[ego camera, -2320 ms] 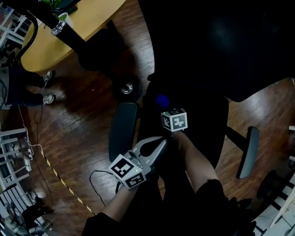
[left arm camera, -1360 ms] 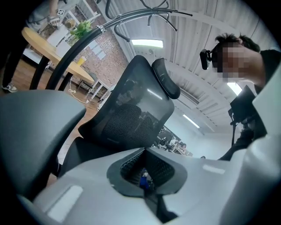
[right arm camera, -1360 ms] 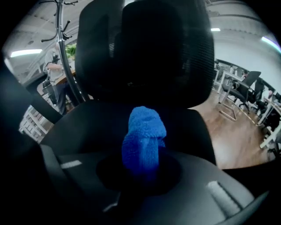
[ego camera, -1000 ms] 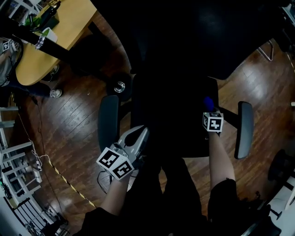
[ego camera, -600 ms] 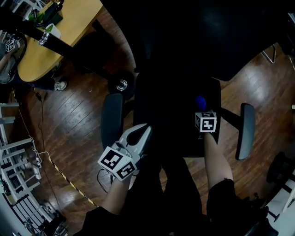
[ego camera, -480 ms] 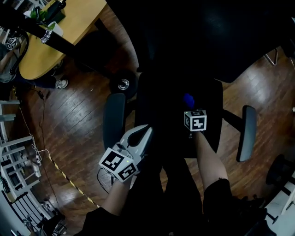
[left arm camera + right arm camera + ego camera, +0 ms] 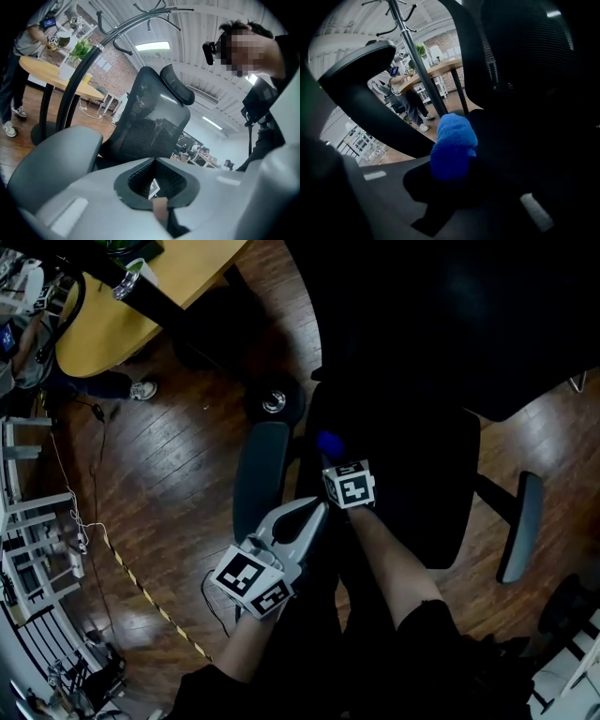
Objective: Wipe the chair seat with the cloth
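On dark wood floor: black office chair, mesh backrest at top of the head view, chair seat below it, very dark. Round wooden table top left, well apart from the chair; a person stands at it, and a black coat stand rises beside it. Left armrest and right armrest flank the seat.

Right gripper is over the seat's left part, just beside the left armrest, with its marker cube facing up. Its fingers are clamped on the cloth, a blue fuzzy wad sticking out past the tips. The cloth sits low on the seat near the left edge; too dark to confirm contact.

Left gripper is held off the seat's front-left corner, below the left armrest in the picture. Its fingers are closed tip to tip with nothing between them, only the oval gap behind the tips. It points toward the backrest.
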`<state>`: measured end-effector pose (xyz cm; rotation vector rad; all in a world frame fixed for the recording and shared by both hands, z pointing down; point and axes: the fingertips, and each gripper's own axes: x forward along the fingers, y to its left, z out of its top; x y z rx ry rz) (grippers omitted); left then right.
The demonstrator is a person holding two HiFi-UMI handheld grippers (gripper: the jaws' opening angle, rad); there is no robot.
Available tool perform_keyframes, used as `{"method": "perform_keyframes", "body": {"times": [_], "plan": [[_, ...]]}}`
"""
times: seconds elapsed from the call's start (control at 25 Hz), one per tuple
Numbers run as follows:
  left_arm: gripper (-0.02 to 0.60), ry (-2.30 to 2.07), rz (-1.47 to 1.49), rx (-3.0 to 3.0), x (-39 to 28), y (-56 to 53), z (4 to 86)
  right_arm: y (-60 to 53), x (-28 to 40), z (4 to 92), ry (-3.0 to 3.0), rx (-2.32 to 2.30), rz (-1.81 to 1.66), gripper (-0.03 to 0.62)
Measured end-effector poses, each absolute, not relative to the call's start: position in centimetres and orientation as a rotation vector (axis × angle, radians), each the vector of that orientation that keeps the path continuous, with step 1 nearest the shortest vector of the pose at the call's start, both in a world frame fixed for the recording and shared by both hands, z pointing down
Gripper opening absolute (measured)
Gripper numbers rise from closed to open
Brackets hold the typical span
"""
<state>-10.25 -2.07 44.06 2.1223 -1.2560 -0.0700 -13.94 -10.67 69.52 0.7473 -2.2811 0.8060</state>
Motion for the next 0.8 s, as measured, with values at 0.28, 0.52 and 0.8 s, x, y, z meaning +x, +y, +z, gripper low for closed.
{"method": "perform_keyframes", "body": {"times": [0.28,0.52,0.8], "plan": [[0.003,-1.254,-0.076,2.13,-10.0,-1.8,44.2,-10.7,-11.5,69.2,-2.258,0.804,0.858,0.04],[0.003,-1.246,-0.017,2.152,-9.3,-1.6,44.9,-10.8,-2.0,71.9,-2.123,0.968,0.879,0.04],[0.003,-1.206,-0.01,2.173,-7.7,-2.2,45.1,-11.0,13.9,72.2,-1.926,1.187,0.921,0.04]]}}
